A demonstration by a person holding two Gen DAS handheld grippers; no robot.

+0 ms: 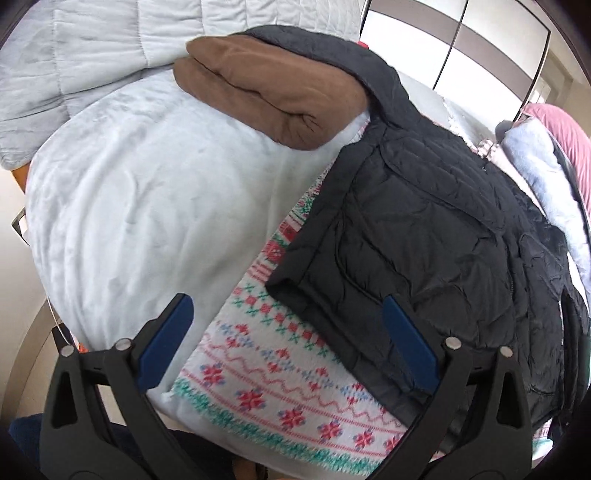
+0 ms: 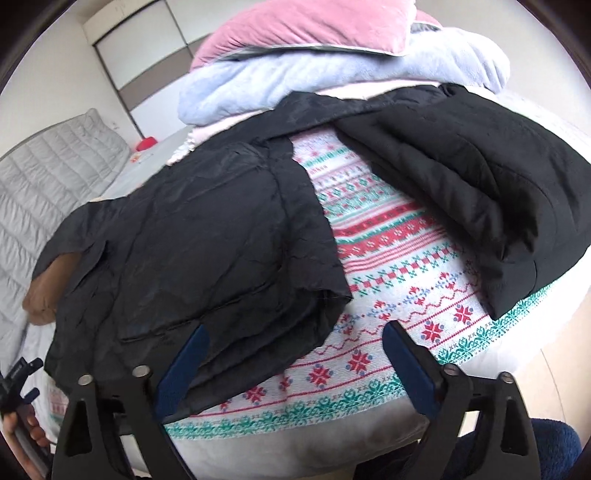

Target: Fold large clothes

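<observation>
A black quilted puffer jacket (image 1: 424, 229) lies spread on a patterned red, green and white blanket (image 1: 280, 384). In the right wrist view its left front panel (image 2: 207, 251) and right part (image 2: 480, 192) lie apart, with the blanket (image 2: 388, 266) showing between them. My left gripper (image 1: 288, 310) is open and empty, hovering over the jacket's lower hem corner. My right gripper (image 2: 295, 339) is open and empty, just above the hem of the left panel. The left gripper shows at the left edge of the right wrist view (image 2: 18, 384).
A folded brown garment (image 1: 266, 92) lies on a pale blue blanket (image 1: 147, 192), partly under the jacket's sleeve. A stack of light blue (image 2: 332, 74) and pink bedding (image 2: 306, 29) sits behind the jacket. A grey quilted cover (image 2: 44, 177) lies at the left; wardrobe doors (image 2: 140, 55) stand behind.
</observation>
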